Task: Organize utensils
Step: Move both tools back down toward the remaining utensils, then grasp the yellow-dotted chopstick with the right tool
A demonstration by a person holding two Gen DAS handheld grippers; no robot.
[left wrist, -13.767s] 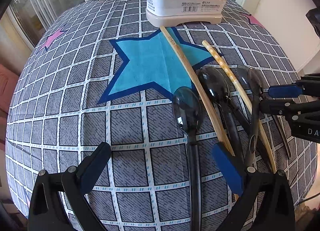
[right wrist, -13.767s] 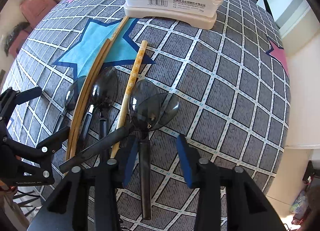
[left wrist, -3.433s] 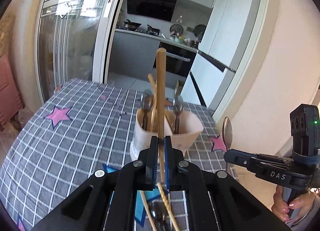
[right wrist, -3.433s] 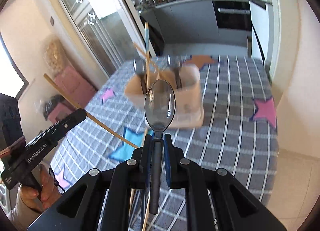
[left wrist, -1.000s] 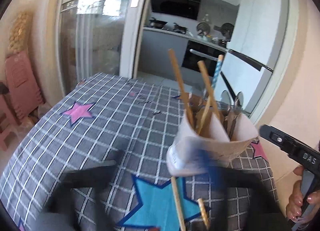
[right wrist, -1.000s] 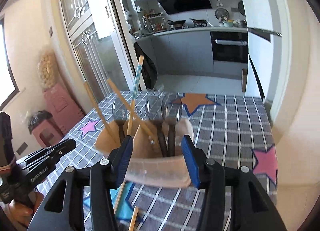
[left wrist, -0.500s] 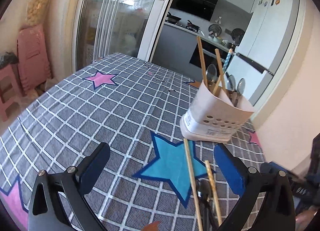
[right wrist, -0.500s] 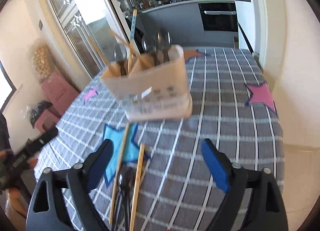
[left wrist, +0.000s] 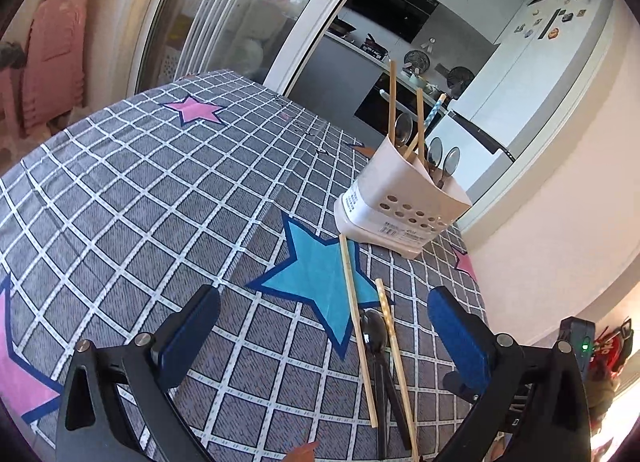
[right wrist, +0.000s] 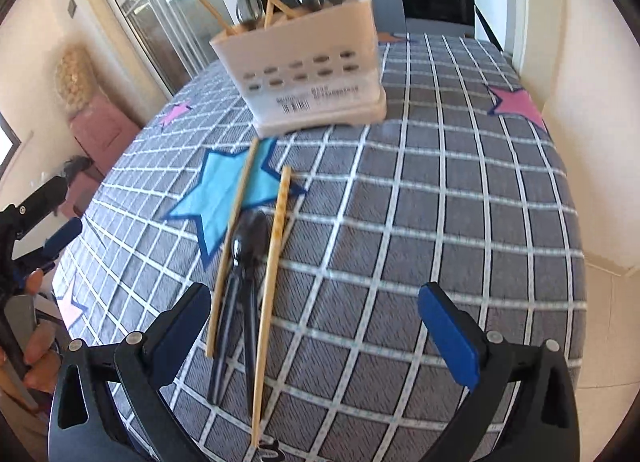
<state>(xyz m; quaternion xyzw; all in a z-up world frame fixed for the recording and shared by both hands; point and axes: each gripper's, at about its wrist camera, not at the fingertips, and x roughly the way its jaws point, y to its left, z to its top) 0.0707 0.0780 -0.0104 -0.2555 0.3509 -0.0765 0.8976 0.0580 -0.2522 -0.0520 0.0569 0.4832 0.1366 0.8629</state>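
Both tongs, left and right, have dropped toward the desk, spread wide and empty. Lower centre lie two chopsticks touching a spoon; grabbing one may drag its neighbours. Holder stands upper centre.

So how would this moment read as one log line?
left claw open | right claw open | white perforated plastic caddy part-filled | two wooden chopsticks, dark plastic spoons left
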